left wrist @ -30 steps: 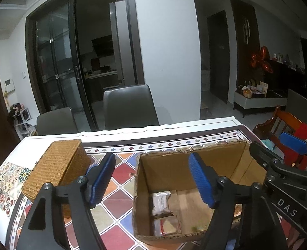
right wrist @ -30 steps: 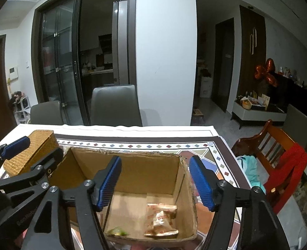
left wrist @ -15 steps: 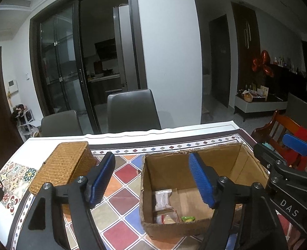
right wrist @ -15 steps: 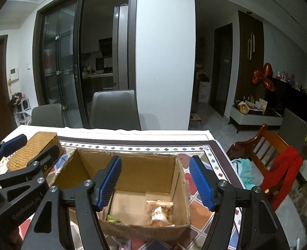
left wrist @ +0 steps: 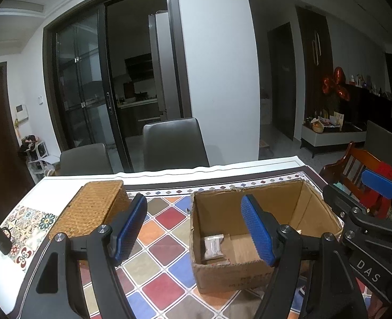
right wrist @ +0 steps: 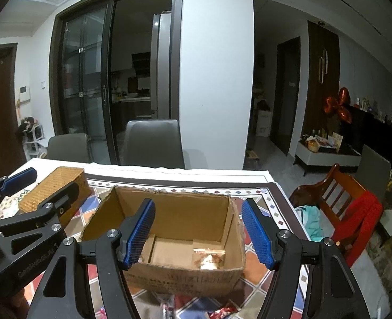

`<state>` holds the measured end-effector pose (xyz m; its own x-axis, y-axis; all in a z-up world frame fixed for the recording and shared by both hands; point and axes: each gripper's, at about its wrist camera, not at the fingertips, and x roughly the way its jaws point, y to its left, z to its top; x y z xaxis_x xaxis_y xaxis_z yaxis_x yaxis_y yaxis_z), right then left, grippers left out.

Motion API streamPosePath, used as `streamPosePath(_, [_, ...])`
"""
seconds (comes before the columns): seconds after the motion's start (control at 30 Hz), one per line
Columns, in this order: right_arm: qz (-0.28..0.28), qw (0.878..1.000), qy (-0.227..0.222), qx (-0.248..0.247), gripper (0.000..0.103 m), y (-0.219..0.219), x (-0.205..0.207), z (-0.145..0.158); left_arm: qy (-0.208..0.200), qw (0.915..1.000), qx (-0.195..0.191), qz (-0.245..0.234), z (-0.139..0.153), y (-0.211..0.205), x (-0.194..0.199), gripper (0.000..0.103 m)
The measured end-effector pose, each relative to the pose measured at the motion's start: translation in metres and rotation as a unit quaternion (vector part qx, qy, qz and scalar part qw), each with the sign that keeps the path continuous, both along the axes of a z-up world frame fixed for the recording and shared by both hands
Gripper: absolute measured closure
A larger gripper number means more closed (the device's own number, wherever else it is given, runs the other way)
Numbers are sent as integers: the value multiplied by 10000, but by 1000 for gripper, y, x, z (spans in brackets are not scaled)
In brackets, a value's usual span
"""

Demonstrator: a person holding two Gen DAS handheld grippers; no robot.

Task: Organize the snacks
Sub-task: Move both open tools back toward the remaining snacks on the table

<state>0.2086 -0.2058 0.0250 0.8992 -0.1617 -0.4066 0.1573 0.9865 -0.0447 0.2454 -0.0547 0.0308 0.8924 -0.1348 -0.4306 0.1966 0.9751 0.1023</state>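
Observation:
An open cardboard box (left wrist: 224, 273) (right wrist: 185, 276) stands on the table's patterned cloth. A white wrapped snack (left wrist: 213, 246) lies at its left inside, a tan and red snack packet (right wrist: 209, 259) at its right inside. My left gripper (left wrist: 194, 232) hovers open before the box's left part, nothing between its blue pads. My right gripper (right wrist: 198, 232) hovers open in front of the box, empty too. Each gripper shows at the edge of the other's view, the right gripper (left wrist: 366, 204) and the left gripper (right wrist: 31, 191). More snack wrappers (right wrist: 222, 312) lie on the cloth near the box's front.
A woven wicker box (left wrist: 92, 208) (right wrist: 55, 188) with a lid sits left of the cardboard box. A dark mug (left wrist: 0, 239) stands at the table's left edge. Grey chairs (left wrist: 173, 145) line the far side; a wooden chair (right wrist: 337, 207) with red cloth stands right.
Both grippers have drawn back and slightly up from the box, which now looks smaller and farther. More of the cloth and the box's front face show. Jaws stayed as wide.

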Motion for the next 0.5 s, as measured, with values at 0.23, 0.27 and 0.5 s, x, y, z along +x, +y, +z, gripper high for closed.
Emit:
streamPosePath(0.23, [15,9999,-44,96,34,3,-13,3,-35,10000,17,5,3,6,-15,30])
streamPosePath(0.27, [6,10000,-50,83,34,4,-16,3,-45,10000,19,7,3,5,-17,30])
streamPosePath(0.5, [-2,10000,-85,14,34,10,-30,3,-61,10000,10,11,4,8,-27,30])
